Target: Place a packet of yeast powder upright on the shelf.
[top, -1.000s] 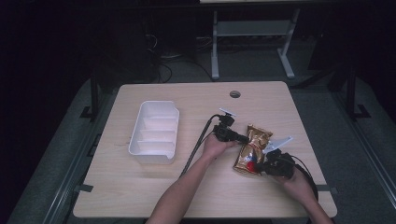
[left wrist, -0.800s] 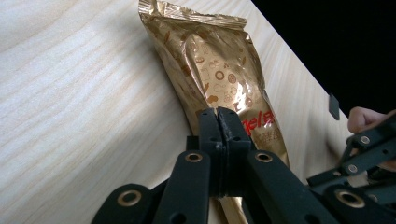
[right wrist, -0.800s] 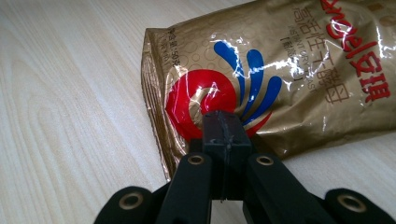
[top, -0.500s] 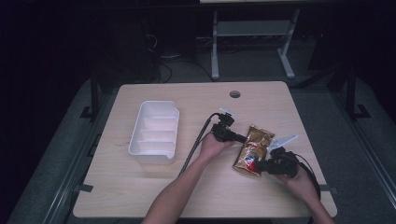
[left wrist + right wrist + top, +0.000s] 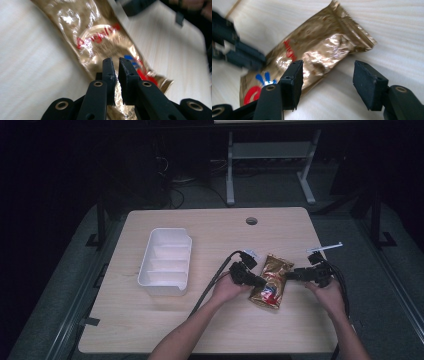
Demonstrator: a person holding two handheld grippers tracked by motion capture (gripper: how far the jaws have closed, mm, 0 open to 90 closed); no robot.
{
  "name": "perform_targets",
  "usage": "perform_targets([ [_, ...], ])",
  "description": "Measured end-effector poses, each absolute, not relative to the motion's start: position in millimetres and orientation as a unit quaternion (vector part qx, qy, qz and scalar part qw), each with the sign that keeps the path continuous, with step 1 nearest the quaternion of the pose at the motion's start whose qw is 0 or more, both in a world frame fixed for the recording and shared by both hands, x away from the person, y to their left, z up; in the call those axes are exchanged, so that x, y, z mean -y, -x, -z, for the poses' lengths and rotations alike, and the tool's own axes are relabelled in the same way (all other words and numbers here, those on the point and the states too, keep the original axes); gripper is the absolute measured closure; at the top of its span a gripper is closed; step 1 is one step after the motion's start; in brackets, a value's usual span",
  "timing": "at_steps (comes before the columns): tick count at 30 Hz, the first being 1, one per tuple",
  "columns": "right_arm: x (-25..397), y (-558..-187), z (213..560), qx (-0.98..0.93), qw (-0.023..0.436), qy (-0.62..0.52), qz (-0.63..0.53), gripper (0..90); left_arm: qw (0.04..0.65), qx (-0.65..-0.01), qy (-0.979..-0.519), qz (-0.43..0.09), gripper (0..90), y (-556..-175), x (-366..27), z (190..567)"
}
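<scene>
From the high view, a light wooden table [image 5: 165,330] stands in a dark room. A white tray with dividers [image 5: 165,261] sits on its left half, well apart from the rest. A gold snack packet [image 5: 271,281] with red and blue print lies flat right of centre, its long side running away from the person. The left gripper [image 5: 258,281], held in the person's left hand [image 5: 227,289], meets the packet's left edge, and its cable trails back toward the near side of the table. The right gripper [image 5: 291,275], held in the right hand [image 5: 327,294], points at the packet from the right; its tips sit just beside the packet's right edge, though at this size contact cannot be made out.

In the left gripper view, the left gripper [image 5: 116,75] has its two black jaws drawn almost together, with only a thin slit between them, and the crinkled foil of the gold snack packet [image 5: 100,42] appears to be pinched in that slit, near the packet's side edge. The packet lies diagonally on the pale table [image 5: 32,62].

In the right gripper view, the right gripper [image 5: 327,81] has its jaws standing wide apart with nothing between them but bare table [image 5: 402,35]. The gold snack packet [image 5: 324,50] lies just past the left jaw, its crimped end up and to the right. The blurred left gripper [image 5: 242,58] sits at the packet's far edge.
</scene>
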State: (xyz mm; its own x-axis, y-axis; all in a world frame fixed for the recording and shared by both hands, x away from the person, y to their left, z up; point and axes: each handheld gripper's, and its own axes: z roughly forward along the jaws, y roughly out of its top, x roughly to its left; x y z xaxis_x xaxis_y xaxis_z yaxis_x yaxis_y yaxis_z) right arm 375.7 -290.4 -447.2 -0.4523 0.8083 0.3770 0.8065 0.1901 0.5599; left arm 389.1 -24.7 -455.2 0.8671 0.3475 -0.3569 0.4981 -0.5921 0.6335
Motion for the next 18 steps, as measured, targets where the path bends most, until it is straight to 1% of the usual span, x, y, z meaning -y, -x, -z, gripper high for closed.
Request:
perform_targets([
  [3, 290, -382, 450, -0.768, -0.005, -0.531, -0.358, 40.1, 0.379, -0.236, -0.890, 0.091, 84.0, -388, 26, 455],
  [4, 290, -387, 455, -0.763, -0.017, -0.537, -0.358, 39.3, 0.373, -0.232, -0.894, 0.084, 84.0, -387, 27, 454],
  [6, 288, -391, 458, -0.761, -0.026, -0.539, -0.360, 39.4, 0.371, -0.233, -0.895, 0.084, 84.7, -387, 27, 455],
  [8, 285, -394, 459, -0.761, -0.026, -0.537, -0.363, 40.1, 0.372, -0.233, -0.894, 0.087, 84.8, -388, 27, 456],
  [14, 277, -399, 464, -0.755, -0.049, -0.532, -0.380, 47.8, 0.375, -0.233, -0.892, 0.091, 85.1, -389, 26, 457],
  [16, 277, -399, 464, -0.754, -0.050, -0.532, -0.382, 49.0, 0.376, -0.233, -0.892, 0.092, 85.3, -389, 26, 457],
  [17, 276, -400, 465, -0.748, -0.060, -0.532, -0.392, 58.5, 0.377, -0.235, -0.891, 0.096, 85.5, -389, 26, 458],
  [18, 276, -400, 464, -0.748, -0.059, -0.530, -0.394, 62.2, 0.376, -0.233, -0.892, 0.094, 85.6, -389, 26, 458],
])
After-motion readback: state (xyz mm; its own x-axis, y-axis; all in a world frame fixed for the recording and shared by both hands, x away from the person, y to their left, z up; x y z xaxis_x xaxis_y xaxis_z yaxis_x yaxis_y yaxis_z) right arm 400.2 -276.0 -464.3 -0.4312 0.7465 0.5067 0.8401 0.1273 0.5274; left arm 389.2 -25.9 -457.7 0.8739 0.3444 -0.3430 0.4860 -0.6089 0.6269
